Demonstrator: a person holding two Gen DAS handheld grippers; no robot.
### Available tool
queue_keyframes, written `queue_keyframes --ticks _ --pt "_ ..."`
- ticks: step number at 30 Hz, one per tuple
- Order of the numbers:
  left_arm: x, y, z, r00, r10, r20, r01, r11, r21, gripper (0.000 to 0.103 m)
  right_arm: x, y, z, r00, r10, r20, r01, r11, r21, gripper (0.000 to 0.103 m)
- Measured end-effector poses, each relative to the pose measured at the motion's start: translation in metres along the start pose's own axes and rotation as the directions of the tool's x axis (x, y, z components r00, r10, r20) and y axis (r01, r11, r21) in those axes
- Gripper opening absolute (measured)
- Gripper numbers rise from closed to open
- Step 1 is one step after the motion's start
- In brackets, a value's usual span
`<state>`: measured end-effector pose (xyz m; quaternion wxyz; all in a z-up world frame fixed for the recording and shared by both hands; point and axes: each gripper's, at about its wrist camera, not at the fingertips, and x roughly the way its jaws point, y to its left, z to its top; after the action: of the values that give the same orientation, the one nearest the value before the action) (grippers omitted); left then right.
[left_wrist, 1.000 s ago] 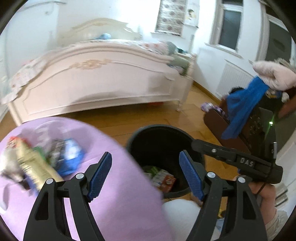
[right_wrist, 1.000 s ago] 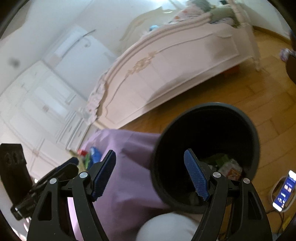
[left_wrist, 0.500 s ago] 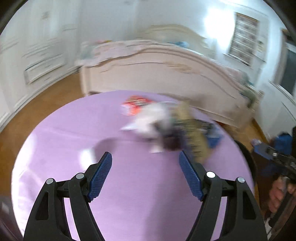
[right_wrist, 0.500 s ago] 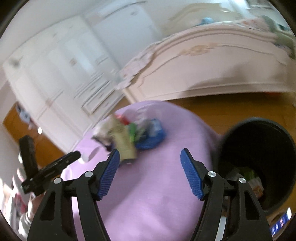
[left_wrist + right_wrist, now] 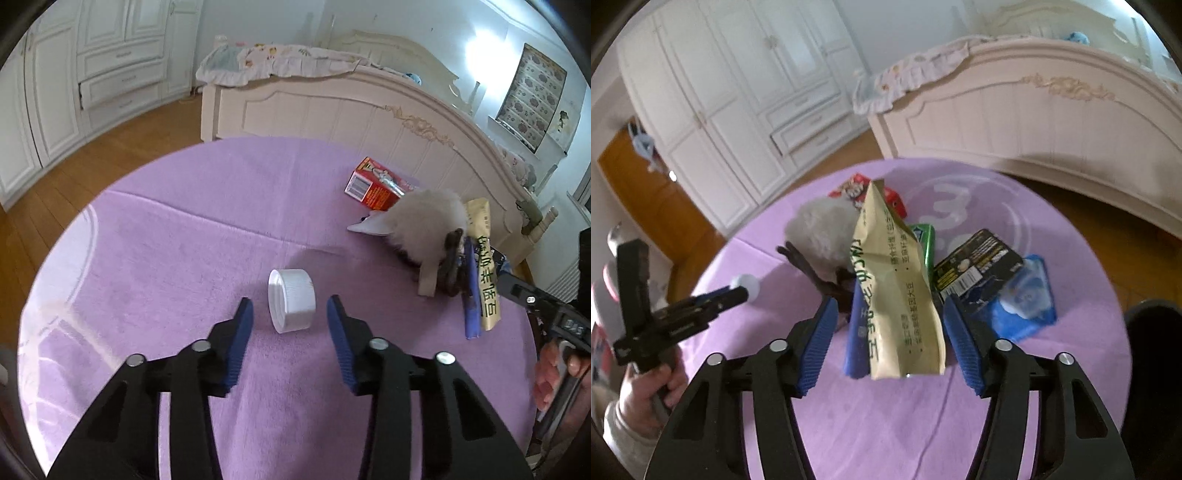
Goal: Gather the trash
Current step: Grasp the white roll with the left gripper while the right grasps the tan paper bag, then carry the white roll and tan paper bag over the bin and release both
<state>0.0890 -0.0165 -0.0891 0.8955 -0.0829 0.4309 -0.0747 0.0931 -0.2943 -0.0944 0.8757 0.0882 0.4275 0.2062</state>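
A white ribbed cap point(image 5: 291, 301) lies on the round purple table point(image 5: 166, 240). My left gripper point(image 5: 289, 300) straddles it, jaws closing, with a small gap still showing between each pad and the cap. A long tan packet point(image 5: 897, 295) lies over a dark blue packet point(image 5: 857, 332) in the trash pile. My right gripper point(image 5: 890, 301) has both between its closing jaws, pads close to them but not pressing. The pile also holds a red box point(image 5: 857, 188), a green packet point(image 5: 925, 240), a black packet point(image 5: 979, 262) and a blue blister pack point(image 5: 1027, 295).
A white fluffy ball point(image 5: 424, 225) and a dark clip sit in the pile. The black bin point(image 5: 1152, 332) stands off the table's right edge. A cream bed point(image 5: 332, 107) and white wardrobes point(image 5: 110, 55) stand behind on the wooden floor.
Both grippers swung away from the bin to the table. The left one came down around the white cap, the right one over the tan packet. Both jaws have narrowed.
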Motion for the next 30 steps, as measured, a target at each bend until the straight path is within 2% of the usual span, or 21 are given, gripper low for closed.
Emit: queue_keyframes --ticks 2,4,9,14,21,25,30 --pt "0.005 0.005 0.000 1.000 -0.010 -0.005 0.010 1.000 -0.016 0.025 0.008 -0.001 0.001 1.000 0.004 -0.019 -0.004 1.000 0.002 0.046" --pt "0.003 0.008 -0.003 1.000 -0.010 0.002 0.010 1.000 -0.022 0.019 0.009 -0.001 0.000 1.000 0.019 -0.020 -0.019 1.000 0.005 0.041" --pt "0.004 0.012 -0.002 1.000 -0.022 0.015 0.023 0.999 -0.028 0.017 0.002 -0.005 0.000 0.999 0.046 0.004 -0.046 0.999 0.026 0.033" --pt "-0.011 0.001 0.000 0.996 -0.061 0.063 0.062 0.998 -0.009 0.017 -0.024 -0.005 -0.004 0.994 0.074 0.076 -0.079 0.995 0.065 0.032" --pt "-0.047 -0.055 0.004 0.974 -0.190 0.126 0.180 0.980 0.089 0.017 -0.078 -0.002 -0.020 0.977 0.078 0.201 -0.099 0.990 0.099 0.032" --pt "-0.059 -0.103 0.006 0.950 -0.283 0.130 0.261 0.951 0.167 0.017 -0.113 -0.013 -0.032 0.962 0.019 0.273 -0.057 0.990 0.132 0.032" --pt "-0.059 -0.164 0.001 0.923 -0.373 0.094 0.340 0.906 0.252 0.017 -0.145 -0.038 -0.050 0.944 -0.050 0.326 -0.015 0.981 0.192 0.032"
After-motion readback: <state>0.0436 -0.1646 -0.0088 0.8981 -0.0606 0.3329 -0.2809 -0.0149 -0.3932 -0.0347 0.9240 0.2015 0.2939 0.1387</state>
